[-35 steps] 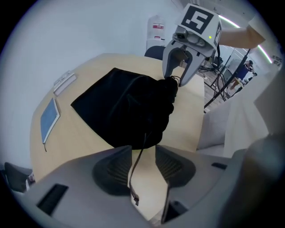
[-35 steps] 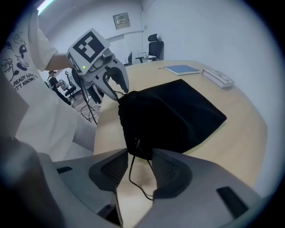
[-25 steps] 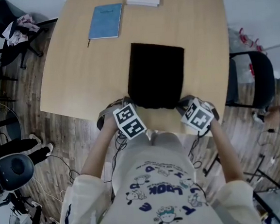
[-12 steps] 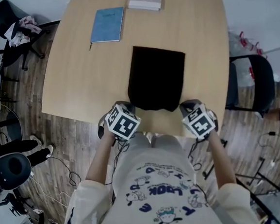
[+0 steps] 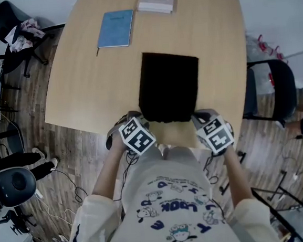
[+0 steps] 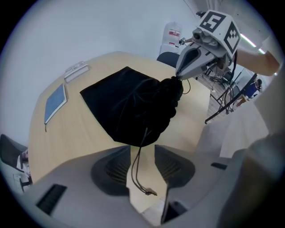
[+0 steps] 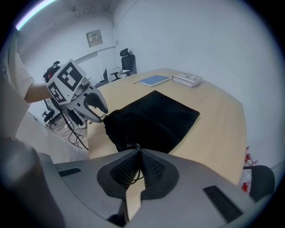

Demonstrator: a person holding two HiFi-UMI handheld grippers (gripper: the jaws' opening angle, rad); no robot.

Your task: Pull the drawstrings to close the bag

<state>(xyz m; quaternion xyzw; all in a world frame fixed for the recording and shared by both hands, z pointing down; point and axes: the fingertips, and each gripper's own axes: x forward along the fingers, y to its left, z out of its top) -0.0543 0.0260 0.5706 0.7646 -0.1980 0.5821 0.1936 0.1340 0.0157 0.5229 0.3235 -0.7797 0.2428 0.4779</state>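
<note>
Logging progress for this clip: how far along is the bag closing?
Done: the black bag looks gathered shut at the near edge of the table. In hand: the right gripper is shut on the right drawstring; the left gripper has just been opening its jaws, the left drawstring lying loose between them. Left: probably only releasing the right side.

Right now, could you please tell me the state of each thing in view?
Bag: flat on table, mouth gathered.
Left gripper: open, fingers have just been opening, left drawstring slack between them.
Right gripper: shut on right drawstring.
Blue notebook: closed.
</note>
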